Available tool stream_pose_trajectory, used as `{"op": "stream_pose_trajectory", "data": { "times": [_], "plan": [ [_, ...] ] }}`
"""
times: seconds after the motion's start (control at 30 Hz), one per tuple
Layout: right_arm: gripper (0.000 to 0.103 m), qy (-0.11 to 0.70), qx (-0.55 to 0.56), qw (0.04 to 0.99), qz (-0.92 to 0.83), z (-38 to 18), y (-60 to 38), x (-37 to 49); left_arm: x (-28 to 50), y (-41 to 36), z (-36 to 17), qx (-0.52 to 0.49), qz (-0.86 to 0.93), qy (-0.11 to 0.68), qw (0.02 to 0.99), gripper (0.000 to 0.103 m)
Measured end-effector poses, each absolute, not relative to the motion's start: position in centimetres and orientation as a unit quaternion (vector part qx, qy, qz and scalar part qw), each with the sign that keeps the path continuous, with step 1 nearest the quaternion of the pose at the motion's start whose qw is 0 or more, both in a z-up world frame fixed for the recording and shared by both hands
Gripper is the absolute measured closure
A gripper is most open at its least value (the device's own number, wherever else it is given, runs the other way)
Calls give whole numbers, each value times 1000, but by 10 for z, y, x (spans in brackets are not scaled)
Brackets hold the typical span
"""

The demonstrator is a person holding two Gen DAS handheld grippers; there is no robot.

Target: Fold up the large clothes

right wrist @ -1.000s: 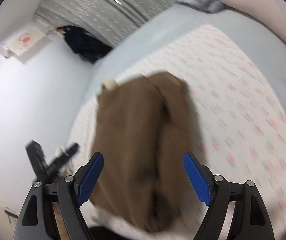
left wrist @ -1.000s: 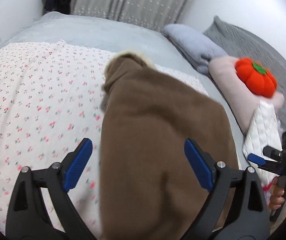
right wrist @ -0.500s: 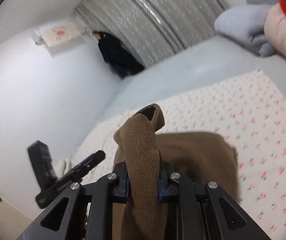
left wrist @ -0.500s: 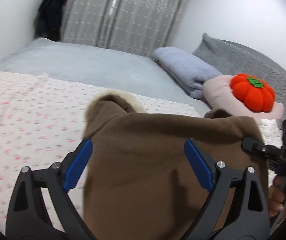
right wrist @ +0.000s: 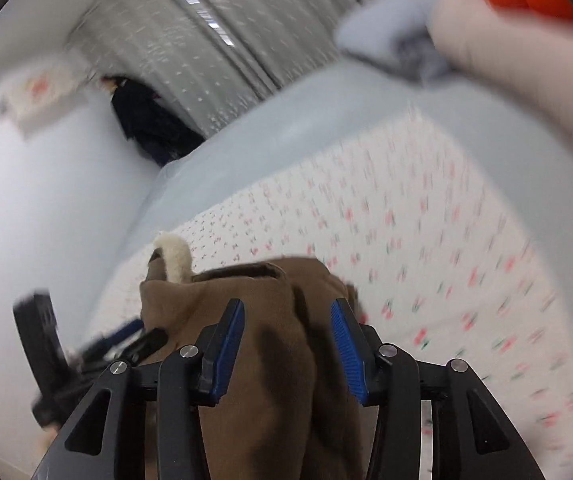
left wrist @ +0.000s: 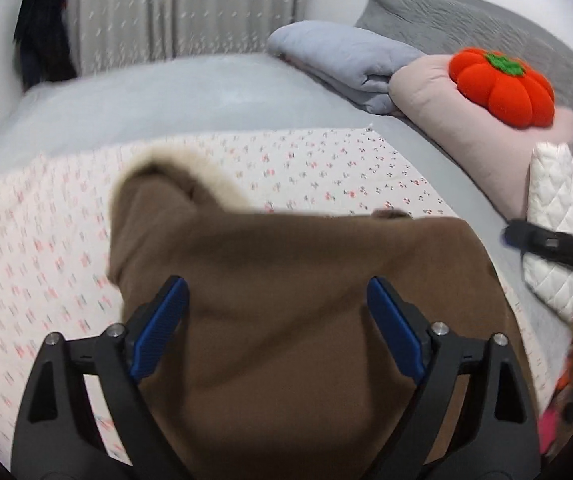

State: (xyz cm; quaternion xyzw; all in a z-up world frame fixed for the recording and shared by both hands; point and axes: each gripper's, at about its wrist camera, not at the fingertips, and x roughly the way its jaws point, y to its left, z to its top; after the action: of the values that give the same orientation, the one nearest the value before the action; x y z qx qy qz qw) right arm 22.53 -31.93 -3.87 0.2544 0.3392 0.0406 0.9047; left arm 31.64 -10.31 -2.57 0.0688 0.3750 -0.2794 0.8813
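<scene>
The brown fleece-trimmed coat [left wrist: 286, 300] lies folded on the floral-print bedspread [left wrist: 38, 248]; the left gripper [left wrist: 276, 328] hangs spread wide above it, and the right gripper [right wrist: 286, 344] is released, its blue pads apart over the cloth

Brown coat [left wrist: 286, 300], cream fleece-trimmed collar, lies partly folded on floral sheet
</scene>
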Motion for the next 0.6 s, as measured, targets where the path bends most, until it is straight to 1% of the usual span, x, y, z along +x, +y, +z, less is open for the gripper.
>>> {"op": "stream_pose_trajectory", "data": {
  "times": [0.1, 0.2, 0.23, 0.27, 0.3, 0.37, 0.43, 0.53, 0.6],
  "plan": [
    [56, 323, 197, 924, 55, -21, -288, 222, 333, -118, -27, 106, -282, 378, 876, 17],
    [56, 340, 157, 925, 66, -45, -259, 236, 355, -131, -41, 128, -271, 393, 869, 17],
    [58, 355, 143, 923, 50, -61, -258, 248, 362, -134, -44, 135, -254, 389, 875, 17],
    [64, 375, 143, 915, 37, -80, -262, 258, 369, -137, -48, 141, -233, 388, 881, 17],
    [67, 389, 159, 907, 33, -95, -269, 269, 380, -139, -55, 144, -216, 394, 882, 17],
    [73, 386, 199, 900, 43, -109, -287, 277, 398, -145, -72, 162, -165, 416, 880, 17],
    [80, 382, 227, 895, 47, -107, -302, 274, 397, -148, -67, 170, -158, 411, 882, 18],
    [68, 376, 205, 903, 29, -85, -310, 251, 374, -135, -38, 150, -179, 377, 896, 20],
    [63, 371, 179, 911, 36, -72, -309, 232, 355, -119, -21, 119, -198, 369, 900, 20]
  ]
}}
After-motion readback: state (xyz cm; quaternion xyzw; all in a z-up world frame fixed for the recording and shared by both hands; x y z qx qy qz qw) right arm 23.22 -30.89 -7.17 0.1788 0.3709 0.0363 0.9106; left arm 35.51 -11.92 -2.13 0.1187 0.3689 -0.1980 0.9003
